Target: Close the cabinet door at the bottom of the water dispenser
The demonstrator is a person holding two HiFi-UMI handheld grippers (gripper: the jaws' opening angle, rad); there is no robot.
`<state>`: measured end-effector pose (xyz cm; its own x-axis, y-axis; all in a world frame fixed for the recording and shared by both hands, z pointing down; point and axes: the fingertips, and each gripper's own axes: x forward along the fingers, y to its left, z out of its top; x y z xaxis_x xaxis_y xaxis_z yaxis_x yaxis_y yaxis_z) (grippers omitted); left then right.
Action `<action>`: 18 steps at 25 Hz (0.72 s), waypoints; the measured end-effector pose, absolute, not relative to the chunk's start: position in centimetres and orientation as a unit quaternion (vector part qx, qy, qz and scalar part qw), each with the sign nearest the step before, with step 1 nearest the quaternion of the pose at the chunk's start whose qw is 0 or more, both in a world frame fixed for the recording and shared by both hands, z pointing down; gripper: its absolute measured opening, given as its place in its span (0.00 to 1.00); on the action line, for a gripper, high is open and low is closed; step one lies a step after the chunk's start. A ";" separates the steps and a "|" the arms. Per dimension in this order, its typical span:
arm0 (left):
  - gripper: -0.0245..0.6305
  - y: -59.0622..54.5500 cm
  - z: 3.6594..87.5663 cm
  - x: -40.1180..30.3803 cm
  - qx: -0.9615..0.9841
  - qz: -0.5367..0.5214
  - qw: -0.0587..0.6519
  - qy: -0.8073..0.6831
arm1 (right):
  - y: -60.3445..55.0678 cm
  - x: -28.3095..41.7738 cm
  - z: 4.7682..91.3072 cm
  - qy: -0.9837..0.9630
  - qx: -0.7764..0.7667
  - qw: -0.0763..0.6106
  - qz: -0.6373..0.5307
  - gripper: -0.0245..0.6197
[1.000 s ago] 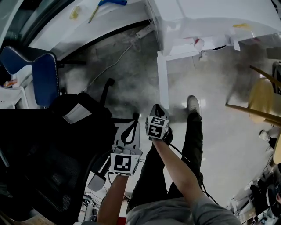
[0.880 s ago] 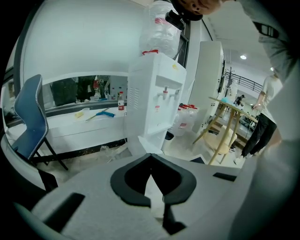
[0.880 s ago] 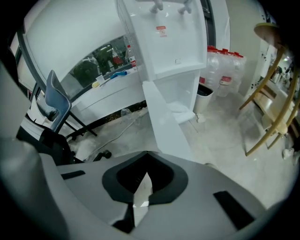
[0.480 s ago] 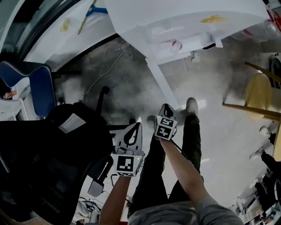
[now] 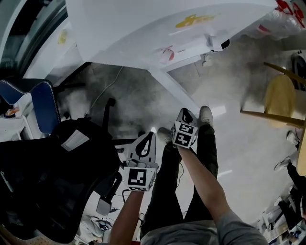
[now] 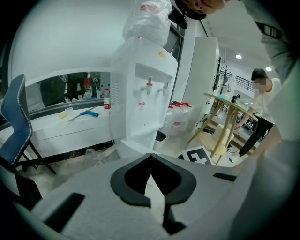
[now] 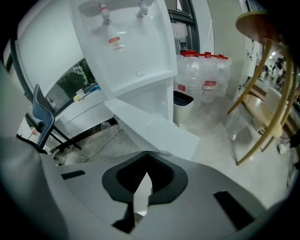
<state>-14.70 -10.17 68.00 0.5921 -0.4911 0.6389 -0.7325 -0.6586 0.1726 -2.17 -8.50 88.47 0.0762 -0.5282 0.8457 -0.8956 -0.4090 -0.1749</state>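
The right gripper (image 5: 185, 115) has shifted toward 1 o'clock. The cabinet door (image 5: 174, 91) — upright before — now slants toward 10 o'clock, and the water dispenser (image 5: 158, 28) spreads wider across 12 o'clock.

1. The right hand-held gripper (image 7: 147, 156) fills the frame from 4 to 8 o'clock; its jaws meet at the tips with nothing between them.
2. The white water dispenser (image 7: 129, 51) stands at 12 o'clock, its taps (image 7: 104, 14) at the top edge.
3. Its cabinet door (image 7: 154, 126) hangs open just above the jaw tips, swung out toward 3 o'clock over the floor (image 7: 215, 126).
4. A dark bin (image 7: 183, 104) sits just beside the dispenser at 1 o'clock, with red-capped water bottles (image 7: 206, 75) behind it.
5. A wooden stool (image 7: 267, 93) stands at 3 o'clock.
6. A blue chair (image 7: 41, 123) is at 9 o'clock.
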 end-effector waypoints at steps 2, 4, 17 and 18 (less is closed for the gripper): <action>0.05 -10.2 68.2 -14.0 0.868 0.283 0.210 -0.350 | -8.8 -1.2 88.5 -0.502 0.708 0.197 0.456 0.05; 0.05 -10.2 68.3 -13.3 0.870 0.285 0.206 -0.346 | -9.2 -0.4 88.4 -0.500 0.710 0.193 0.457 0.05; 0.05 -11.7 68.1 -8.9 0.872 0.275 0.212 -0.344 | -11.8 4.6 88.6 -0.495 0.723 0.175 0.449 0.05; 0.05 -11.8 68.1 -8.7 0.874 0.278 0.208 -0.340 | -12.1 4.9 88.6 -0.496 0.723 0.175 0.448 0.05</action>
